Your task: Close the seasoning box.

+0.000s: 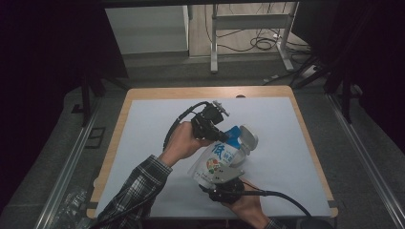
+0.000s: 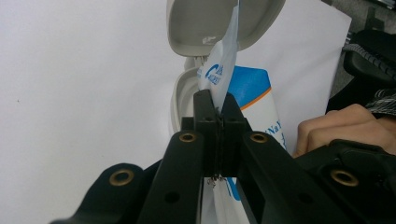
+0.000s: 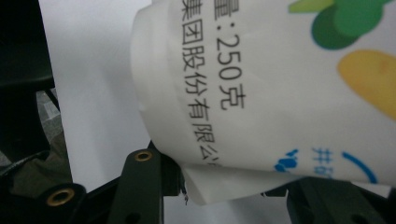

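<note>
The white soft plastic pouch with blue top and coloured fruit print (image 1: pixel 220 160) is held above the light blue mat (image 1: pixel 286 129) that covers the wooden table (image 1: pixel 126 107), near the front middle of the mat, between the two grippers. It stands tilted, its top leaning away from the person and to the right.

The left gripper (image 1: pixel 220 132) comes from the left and its black jaws are pressed tightly together on the thin upper edge of the pouch; in the left gripper view (image 2: pixel 218 109) the flat seam is squeezed between the two pads. Just behind this seam is a grey plastic flip-top lid (image 2: pixel 219 23), standing open, with its grey base ring (image 2: pixel 182 98) below it, touching the pouch top.

The right gripper (image 1: pixel 222 183) is under the pouch at its bottom end. Its jaws stand moderately apart, and the bottom fold of the pouch (image 3: pixel 224 186) lies between them; I cannot tell if the pads press on it.

The mat around the pouch is bare. Beyond the table stand grey metal frame legs (image 1: pixel 214 43) with black cables (image 1: pixel 260 43) on the floor, well apart from the work. A checked sleeve (image 1: pixel 138 191) crosses the front left of the mat.
</note>
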